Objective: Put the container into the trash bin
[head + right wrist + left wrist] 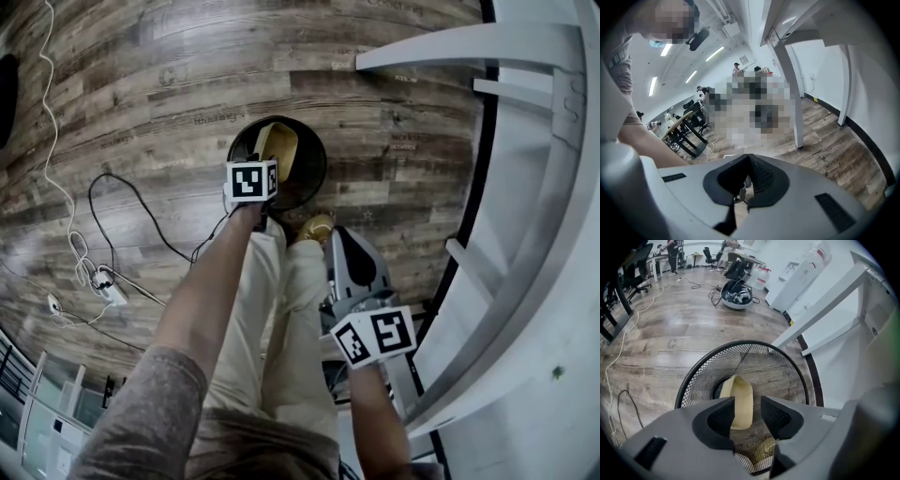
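Left gripper [749, 400] hangs over the black mesh trash bin [691, 380], pointing steeply down into its mouth. We see the tan container [742, 404] inside the bin, framed in the gap between the jaws. Those jaws stand apart and press on nothing. Our right gripper [748, 161] is closed and empty, off to the side. A white table leg [820, 310] runs just beside the bin's rim; bare wood floor [661, 333] lies open on the other side.

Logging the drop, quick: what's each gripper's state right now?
Left gripper: open, with the container between its jaws, above the trash bin.
Right gripper: shut, holding nothing.
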Demonstrator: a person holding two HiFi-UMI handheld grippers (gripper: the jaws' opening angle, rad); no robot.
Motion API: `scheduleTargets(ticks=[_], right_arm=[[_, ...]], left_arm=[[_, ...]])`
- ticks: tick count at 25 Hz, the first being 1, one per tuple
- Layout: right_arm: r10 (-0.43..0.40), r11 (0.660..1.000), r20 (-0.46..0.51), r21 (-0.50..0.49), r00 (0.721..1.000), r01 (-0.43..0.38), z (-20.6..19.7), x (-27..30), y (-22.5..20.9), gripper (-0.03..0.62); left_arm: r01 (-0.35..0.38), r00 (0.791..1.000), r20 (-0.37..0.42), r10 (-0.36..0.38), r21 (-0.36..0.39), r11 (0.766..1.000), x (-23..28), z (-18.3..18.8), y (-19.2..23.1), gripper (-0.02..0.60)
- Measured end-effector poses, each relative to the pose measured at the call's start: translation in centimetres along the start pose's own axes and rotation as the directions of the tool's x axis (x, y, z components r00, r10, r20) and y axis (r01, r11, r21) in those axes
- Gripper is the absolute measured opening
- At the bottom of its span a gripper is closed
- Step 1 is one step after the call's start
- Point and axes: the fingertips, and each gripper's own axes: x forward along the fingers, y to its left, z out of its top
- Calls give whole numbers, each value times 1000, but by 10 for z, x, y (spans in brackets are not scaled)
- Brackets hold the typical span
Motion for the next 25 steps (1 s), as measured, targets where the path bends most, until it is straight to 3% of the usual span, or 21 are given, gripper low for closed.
scheduleTargets(ticks=[5, 12, 18, 25], right_arm=[[-2, 1000, 1, 4, 1000, 2, 1, 0, -4, 2], [13, 1000, 17, 23, 1000, -13, 11, -12, 6, 2], [47, 999, 49, 14, 998, -47, 47, -36, 33, 2], [97, 995, 93, -36, 991, -94, 112, -73, 81, 2]], left_arm=[[20, 1000, 2, -20, 20, 1000, 1, 2, -6, 238], [45, 999, 26, -45, 20, 999, -30, 9, -20, 262], [76, 994, 76, -76, 5, 997, -97, 26, -45, 272], [116, 979, 164, -123, 55, 992, -212, 58, -84, 279]])
